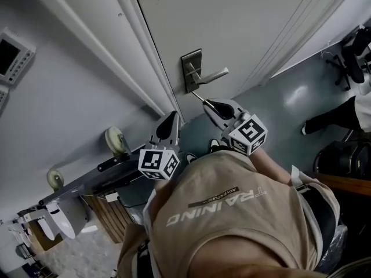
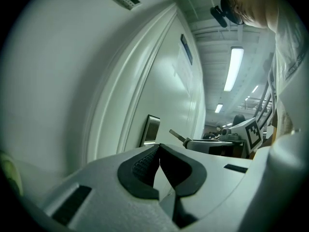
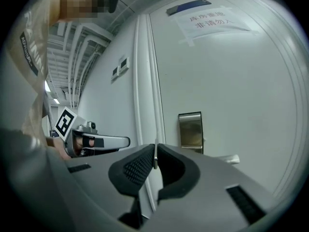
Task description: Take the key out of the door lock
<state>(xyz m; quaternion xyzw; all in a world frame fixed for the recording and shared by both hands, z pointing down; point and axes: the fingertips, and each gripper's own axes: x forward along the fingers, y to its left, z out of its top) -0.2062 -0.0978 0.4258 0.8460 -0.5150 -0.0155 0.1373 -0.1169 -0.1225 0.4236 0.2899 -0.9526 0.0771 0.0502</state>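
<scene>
**Head view, with the left and right gripper views.** My right gripper (image 1: 210, 105) is closed tight on the key (image 1: 198, 97). Its pads pinch one end, and the blade juts forward toward the lower edge of the steel lock plate (image 1: 192, 69) on the grey door (image 1: 249, 22). In the left gripper view the blade tip appears to stand just clear of the plate. I therefore judge the key to be out of the cylinder, or at the very end of its travel. I cannot make out the keyhole itself. The lever handle (image 1: 213, 74) lies near the blade, apart from it. My left gripper (image 1: 172, 122) hangs beside the door frame, jaw tips together with nothing between them.

To finish the step well, I would draw the right gripper back straight along the blade's own line, without twist or sag. The pinch should be firm, since the blade is thin and sits edge-on between the pads. The path should pass clear of the lever. The left gripper has no work here and is best held away from the door.
</scene>
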